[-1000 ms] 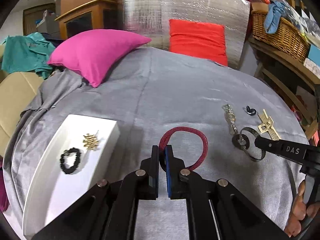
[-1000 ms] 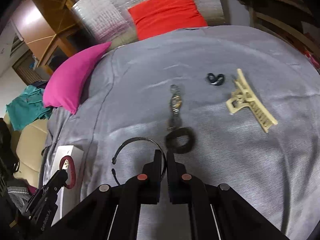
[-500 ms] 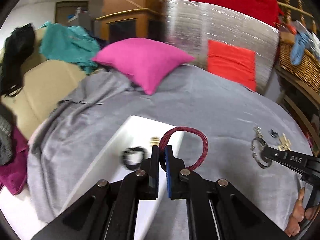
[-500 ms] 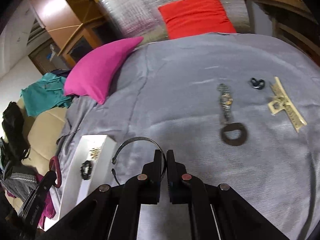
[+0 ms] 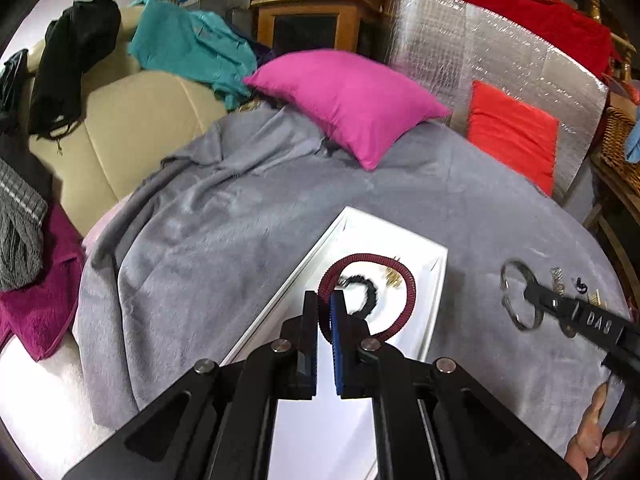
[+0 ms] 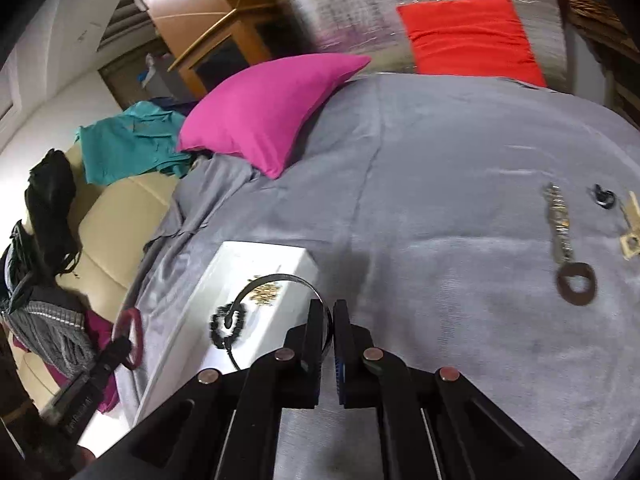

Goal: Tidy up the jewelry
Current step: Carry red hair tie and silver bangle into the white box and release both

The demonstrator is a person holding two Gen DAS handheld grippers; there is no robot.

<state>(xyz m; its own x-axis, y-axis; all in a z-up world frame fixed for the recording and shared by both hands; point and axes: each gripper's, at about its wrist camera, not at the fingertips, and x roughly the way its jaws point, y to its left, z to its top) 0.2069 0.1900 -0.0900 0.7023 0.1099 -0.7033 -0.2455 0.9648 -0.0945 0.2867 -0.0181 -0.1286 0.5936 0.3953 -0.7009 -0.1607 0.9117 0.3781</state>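
The left gripper (image 5: 325,304) is clamped on a dark red bracelet (image 5: 406,286), whose loop hangs over a white tray (image 5: 434,280); the right gripper (image 6: 328,312) is clamped on a thin black bangle (image 6: 280,278), an open ring that arches over the near corner of the same tray. In the left wrist view the right gripper comes in from the right edge with the bangle at its tip, above the grey blanket (image 5: 224,232) and apart from the tray.

The tray lies on the blanket, which covers a bed; inside it are a black beaded bracelet (image 6: 226,322) and a small gold piece (image 6: 266,292), close together.

Well apart from the tray, at the right of the right wrist view, a metal watch (image 6: 560,224) lies stretched out with a dark hair band (image 6: 576,282) touching its near end; a small black ring-like item (image 6: 602,196) and a cream hair clip (image 6: 630,232) lie just beyond, near the frame edge.

A pink cushion (image 5: 348,100) and a red cushion (image 5: 512,132) sit at the far side of the blanket; teal clothing (image 5: 188,48) lies over a beige sofa (image 5: 132,120) to the left.
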